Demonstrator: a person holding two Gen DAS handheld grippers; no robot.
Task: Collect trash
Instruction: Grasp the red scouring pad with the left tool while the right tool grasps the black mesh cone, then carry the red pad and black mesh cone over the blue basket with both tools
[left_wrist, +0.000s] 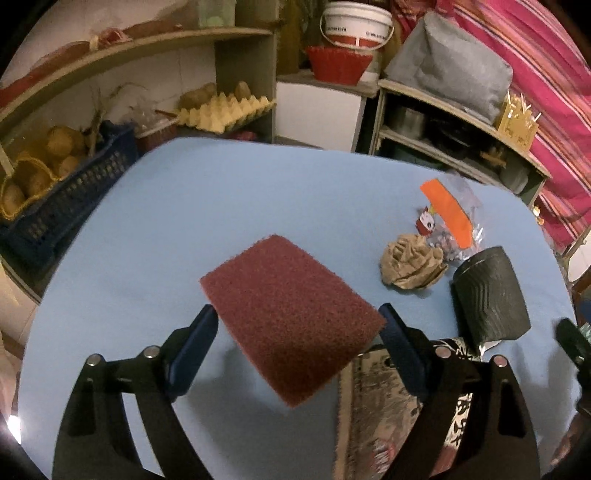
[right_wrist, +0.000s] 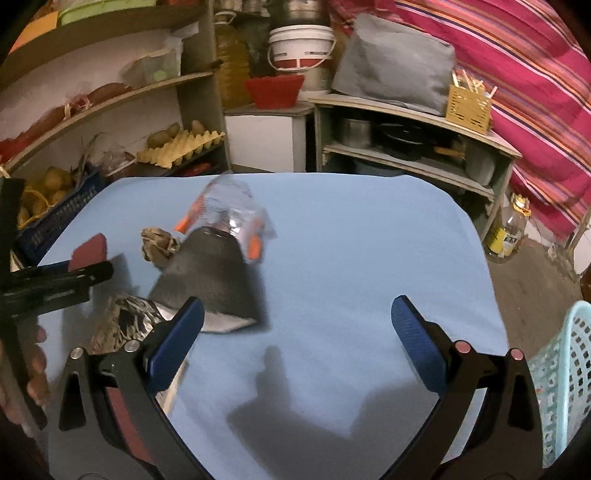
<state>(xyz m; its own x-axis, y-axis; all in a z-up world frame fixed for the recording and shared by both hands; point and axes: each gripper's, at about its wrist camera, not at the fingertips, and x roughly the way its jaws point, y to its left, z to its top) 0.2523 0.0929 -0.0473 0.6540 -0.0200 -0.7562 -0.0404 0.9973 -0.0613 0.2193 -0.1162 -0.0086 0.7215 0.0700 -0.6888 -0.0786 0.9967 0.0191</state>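
My left gripper (left_wrist: 297, 325) is shut on a dark red scouring pad (left_wrist: 291, 317) and holds it above the blue table (left_wrist: 207, 206). The pad also shows in the right wrist view (right_wrist: 90, 249). To its right lie a crumpled brown paper ball (left_wrist: 412, 267), a clear plastic wrapper with an orange strip (left_wrist: 448, 214), a black paper cup on its side (left_wrist: 489, 295) and a patterned foil packet (left_wrist: 373, 398). My right gripper (right_wrist: 297, 332) is open and empty over the table, right of the black cup (right_wrist: 214, 273) and foil packet (right_wrist: 125, 321).
A light blue perforated basket (right_wrist: 561, 376) stands at the table's right edge. Shelves with egg trays (left_wrist: 225, 110), a dark crate of potatoes (left_wrist: 62, 192) and pots stand behind. A striped pink curtain (right_wrist: 498, 66) hangs at the right.
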